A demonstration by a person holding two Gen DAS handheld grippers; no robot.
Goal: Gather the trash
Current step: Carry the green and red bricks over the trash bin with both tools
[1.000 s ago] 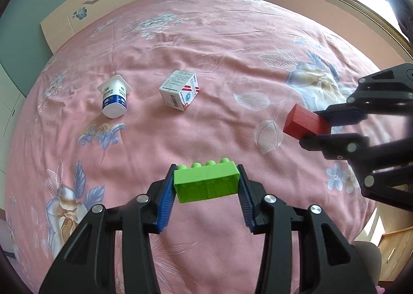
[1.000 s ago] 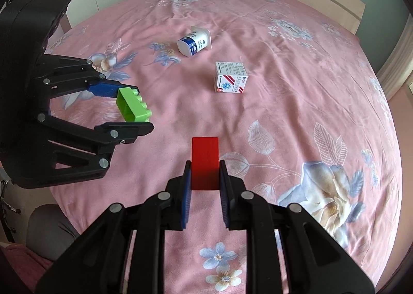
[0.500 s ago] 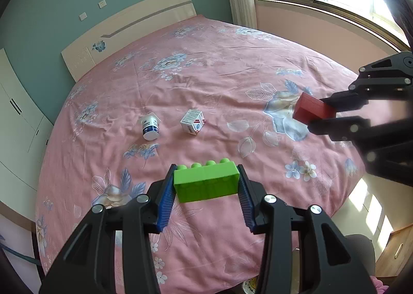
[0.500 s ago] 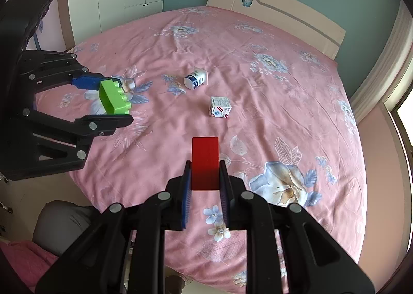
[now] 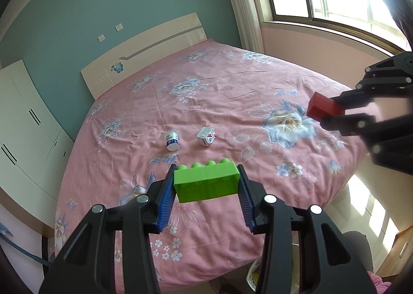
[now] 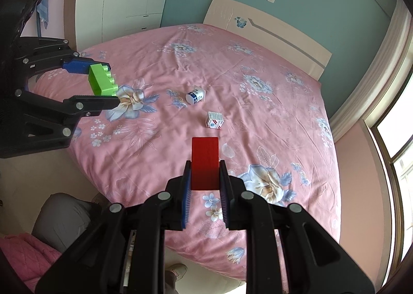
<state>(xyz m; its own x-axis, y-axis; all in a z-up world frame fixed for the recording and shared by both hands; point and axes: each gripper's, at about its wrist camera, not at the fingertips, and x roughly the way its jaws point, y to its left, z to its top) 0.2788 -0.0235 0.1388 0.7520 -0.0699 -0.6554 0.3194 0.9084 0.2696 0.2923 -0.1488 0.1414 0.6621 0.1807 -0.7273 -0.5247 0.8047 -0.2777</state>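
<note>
No legible text showing anywhere. Lying on the pink bedspread point(image 5: 232, 92), a small white bottle point(image 5: 172, 140) carrying a blue label and a small white carton point(image 5: 206, 136) bearing red stripes and a blue round mark, the printing on both appearing too small and blurred for reading in either wrist view.

Both wrist cameras sit high above the foot of the pink floral bed point(image 5: 232, 92) — far from it, angled down toward the headboard point(image 5: 144, 54). Each view catches the other gripper at its edge; both share the small bottle point(image 6: 195, 95) and carton point(image 6: 215, 120) mid-bed.
</note>
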